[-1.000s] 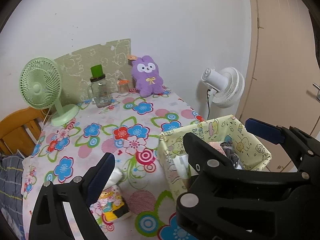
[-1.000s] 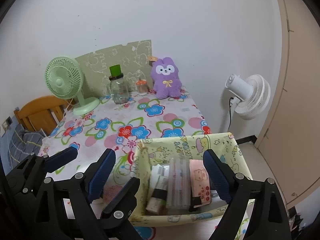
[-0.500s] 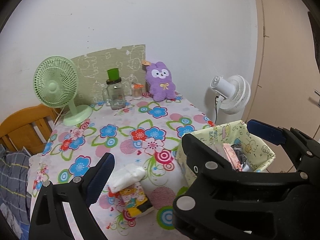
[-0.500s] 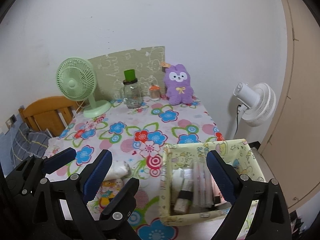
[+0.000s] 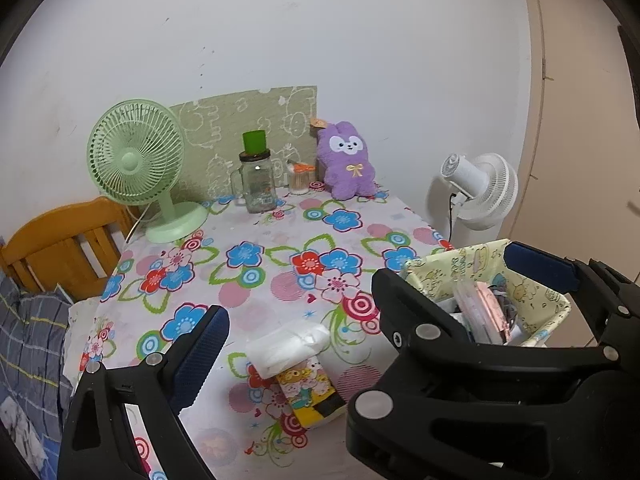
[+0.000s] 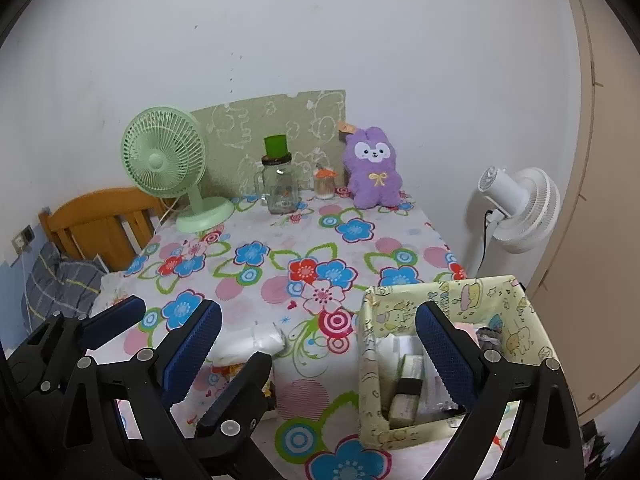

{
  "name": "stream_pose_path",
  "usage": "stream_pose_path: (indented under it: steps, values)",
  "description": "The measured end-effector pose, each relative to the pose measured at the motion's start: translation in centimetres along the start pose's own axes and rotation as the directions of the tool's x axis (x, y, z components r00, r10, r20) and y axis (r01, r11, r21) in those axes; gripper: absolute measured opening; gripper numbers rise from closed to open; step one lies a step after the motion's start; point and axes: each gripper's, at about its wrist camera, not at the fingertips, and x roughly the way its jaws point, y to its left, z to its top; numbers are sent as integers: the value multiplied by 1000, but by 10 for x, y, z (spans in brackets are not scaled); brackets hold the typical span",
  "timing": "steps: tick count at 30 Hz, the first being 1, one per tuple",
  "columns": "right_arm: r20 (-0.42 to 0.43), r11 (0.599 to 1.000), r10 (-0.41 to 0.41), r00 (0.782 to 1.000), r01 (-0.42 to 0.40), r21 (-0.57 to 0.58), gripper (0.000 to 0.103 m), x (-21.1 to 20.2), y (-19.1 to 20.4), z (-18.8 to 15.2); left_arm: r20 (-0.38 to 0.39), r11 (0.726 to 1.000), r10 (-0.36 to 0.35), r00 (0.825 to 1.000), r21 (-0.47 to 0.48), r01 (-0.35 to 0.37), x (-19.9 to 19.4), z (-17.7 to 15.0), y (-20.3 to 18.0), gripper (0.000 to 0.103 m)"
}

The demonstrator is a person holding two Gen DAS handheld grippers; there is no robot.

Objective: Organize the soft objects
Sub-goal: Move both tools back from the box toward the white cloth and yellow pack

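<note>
Two soft packs lie nearest my fingers on the floral tablecloth [image 5: 280,240]: a white plastic-wrapped pack [image 5: 288,346] and, touching its near edge, a cartoon-printed tissue pack [image 5: 310,396]. My left gripper [image 5: 308,356] stands released with nothing in it, and in its view both packs sit ahead between its fingers, so I judge it the better placed hand. My right gripper [image 6: 320,356] has just been opening and now gapes wide and empty; from there the white pack lies low and left, by its left finger. The white pack's long axis runs roughly across the left fingers' line. To the right, at the table's near corner, sits the yellow fabric basket [image 6: 504,292], already holding several items. Far back against the wall leans the purple plush [image 5: 349,162], well apart from both grippers.
</note>
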Motion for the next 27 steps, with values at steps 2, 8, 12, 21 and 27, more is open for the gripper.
stream_pose_path:
  steps: [2,8,12,21,27]
  values:
    - [-8,1000,7,1000,-7,-3,99,4,4,-1,-3,1000,1,1000,-4,-1,2,-2,5,97]
    - [-26,1000,18,1000,-18,-14,99,16,13,-6,-15,1000,18,1000,-6,-18,10,-9,15,97]
    - [-47,999,39,998,-39,-16,99,25,19,-11,-35,1000,27,999,-4,-27,16,-15,24,97]
    - [-93,997,61,994,-65,-44,98,48,36,-23,-91,999,43,995,-27,-46,37,-31,44,91]
    - [-127,995,72,989,-80,-60,95,65,41,-30,-121,998,35,992,-42,-41,51,-40,52,85]
